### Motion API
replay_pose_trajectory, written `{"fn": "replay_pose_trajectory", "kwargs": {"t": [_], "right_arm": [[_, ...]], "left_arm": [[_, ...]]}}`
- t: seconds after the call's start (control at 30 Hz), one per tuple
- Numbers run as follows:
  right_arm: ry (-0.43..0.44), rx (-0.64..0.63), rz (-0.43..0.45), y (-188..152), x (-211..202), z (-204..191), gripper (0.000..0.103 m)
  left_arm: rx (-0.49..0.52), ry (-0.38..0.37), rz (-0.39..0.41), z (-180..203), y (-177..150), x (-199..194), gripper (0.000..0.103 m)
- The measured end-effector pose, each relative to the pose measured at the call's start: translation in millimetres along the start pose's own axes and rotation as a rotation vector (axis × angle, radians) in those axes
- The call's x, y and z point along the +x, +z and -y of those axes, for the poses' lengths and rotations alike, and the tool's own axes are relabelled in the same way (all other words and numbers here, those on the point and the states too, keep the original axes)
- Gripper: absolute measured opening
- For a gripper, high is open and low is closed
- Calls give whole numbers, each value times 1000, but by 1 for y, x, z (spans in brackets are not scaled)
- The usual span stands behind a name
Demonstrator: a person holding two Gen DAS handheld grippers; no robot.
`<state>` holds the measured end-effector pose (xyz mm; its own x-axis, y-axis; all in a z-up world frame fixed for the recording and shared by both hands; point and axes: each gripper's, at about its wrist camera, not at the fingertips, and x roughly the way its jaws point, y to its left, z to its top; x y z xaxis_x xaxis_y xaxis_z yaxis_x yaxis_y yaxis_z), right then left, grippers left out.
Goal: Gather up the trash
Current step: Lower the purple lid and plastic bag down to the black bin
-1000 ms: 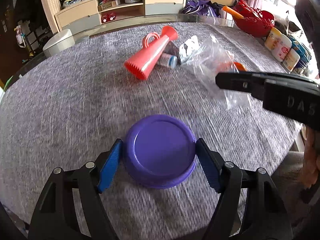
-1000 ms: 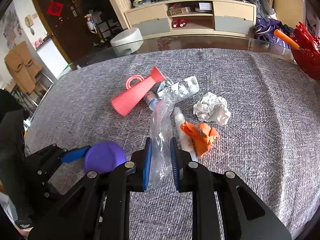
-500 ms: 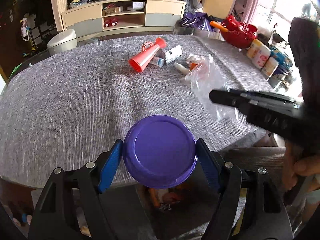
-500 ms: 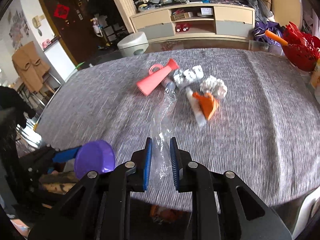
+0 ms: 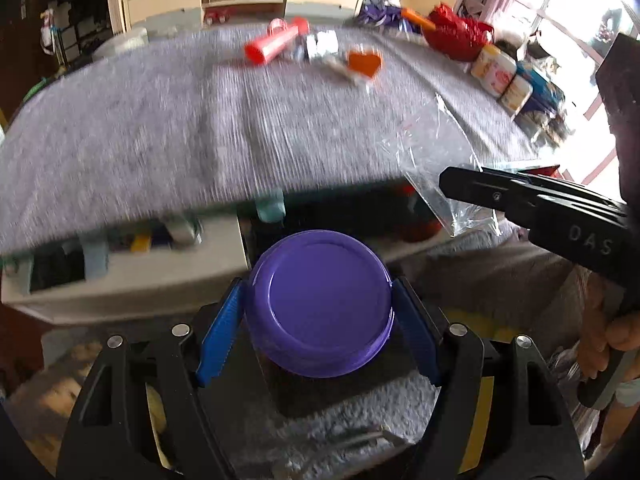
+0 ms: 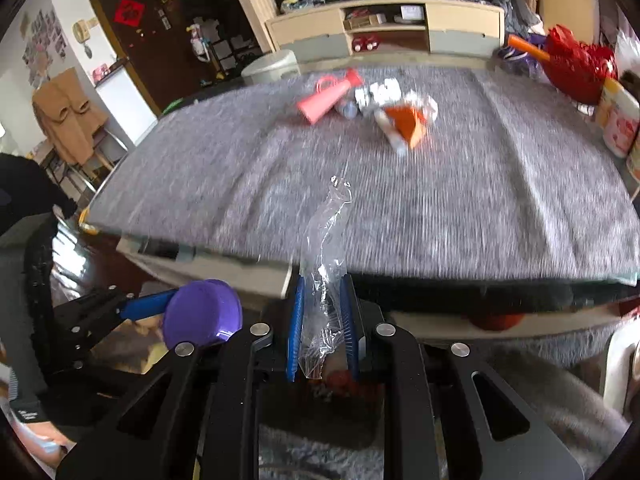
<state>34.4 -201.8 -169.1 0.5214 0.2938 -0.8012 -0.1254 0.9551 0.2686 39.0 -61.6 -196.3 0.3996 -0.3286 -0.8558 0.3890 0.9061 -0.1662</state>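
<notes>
Tabletop (image 6: 400, 208) motion-blurred; leftover trash pile (image 6: 400, 120) at its far side hard to resolve. Both claws off the near edge, over dim clutter below. Left claw (image 5: 318, 316) clamped on purple lid (image 5: 320, 304). Right claw (image 6: 322, 316) pinched on clear bag (image 6: 324, 248); bag's lower end hidden.

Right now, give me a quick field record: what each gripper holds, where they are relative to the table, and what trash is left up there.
left gripper: shut on purple lid
right gripper: shut on clear plastic bag
position: both off the near table edge, over the floor
table: grey cloth cover
trash left: pink horn, orange wrapper, crumpled paper, silver pill pack, lying close together at the far side
image quality: motion blur, small items unclear
</notes>
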Motion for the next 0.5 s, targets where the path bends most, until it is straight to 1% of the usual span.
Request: {"fn": "replay_pose_trajectory", "kwargs": {"t": [0.17,0.33,0.43,0.5], "right_arm": [[8,26,-63,-28,18,1,19],[-22,52,-113,-46,42,5,19],[-61,54,-136,-57,52,8,19],[-67,59,-159,-62,61,10,20]], "left_arm": [[-12,-9,-50,3,-28,15,70],[-25,-7,-82,2,-41,27,70],[-43,-10,-116,-2,-49,41,70],[-51,-12,-134,-3,-53,48,70]]}}
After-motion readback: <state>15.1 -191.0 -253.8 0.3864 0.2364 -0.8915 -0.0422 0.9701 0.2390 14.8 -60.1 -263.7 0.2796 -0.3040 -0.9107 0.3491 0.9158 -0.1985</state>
